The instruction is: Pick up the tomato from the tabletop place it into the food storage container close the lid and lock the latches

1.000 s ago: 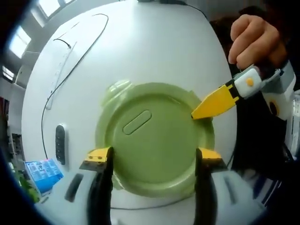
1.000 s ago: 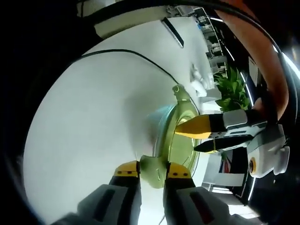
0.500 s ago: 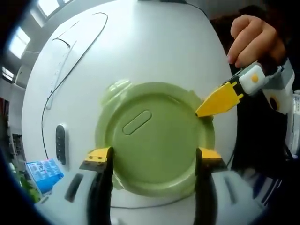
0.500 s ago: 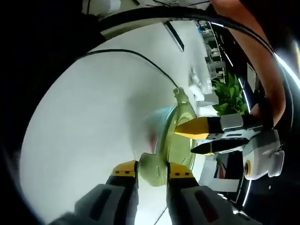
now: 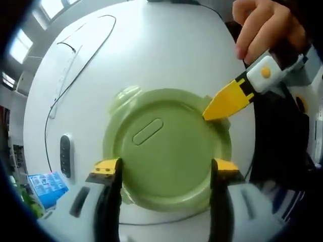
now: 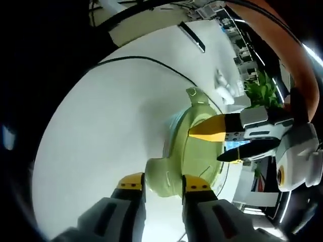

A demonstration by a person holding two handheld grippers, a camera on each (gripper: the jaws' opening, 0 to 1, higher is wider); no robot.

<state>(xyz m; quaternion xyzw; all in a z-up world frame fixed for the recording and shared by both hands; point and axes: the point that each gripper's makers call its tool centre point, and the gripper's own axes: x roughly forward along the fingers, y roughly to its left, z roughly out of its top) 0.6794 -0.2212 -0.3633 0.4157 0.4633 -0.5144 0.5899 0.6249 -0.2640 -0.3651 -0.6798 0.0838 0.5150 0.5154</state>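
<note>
The round green lid (image 5: pixel 166 146) lies on the food storage container (image 6: pixel 194 146) and hides its inside. My left gripper (image 5: pixel 164 166) is open, its yellow-tipped jaws standing either side of the lid's near half; it also hovers over the lid as the left gripper (image 6: pixel 204 146) in the right gripper view. My right gripper (image 6: pixel 164 182) is shut on a green latch tab (image 6: pixel 162 174) at the lid's rim. From the left gripper view, the right gripper (image 5: pixel 212 113) comes in from the right with its yellow tip on the lid's right edge. Another latch tab (image 5: pixel 126 94) sticks out at the far left rim.
The container sits on a white round table (image 5: pixel 161 45). A black cable (image 5: pixel 75 65) curves across the far left. A white remote (image 5: pixel 64 154) and a blue leaflet (image 5: pixel 48 184) lie at the left. A person's hand (image 5: pixel 267 25) holds the right gripper. A green plant (image 6: pixel 265 91) stands beyond the table.
The right gripper's tip has shifted slightly up and left along the lid's rim, and its view now looks more down onto the lid. The left gripper has stayed put.
</note>
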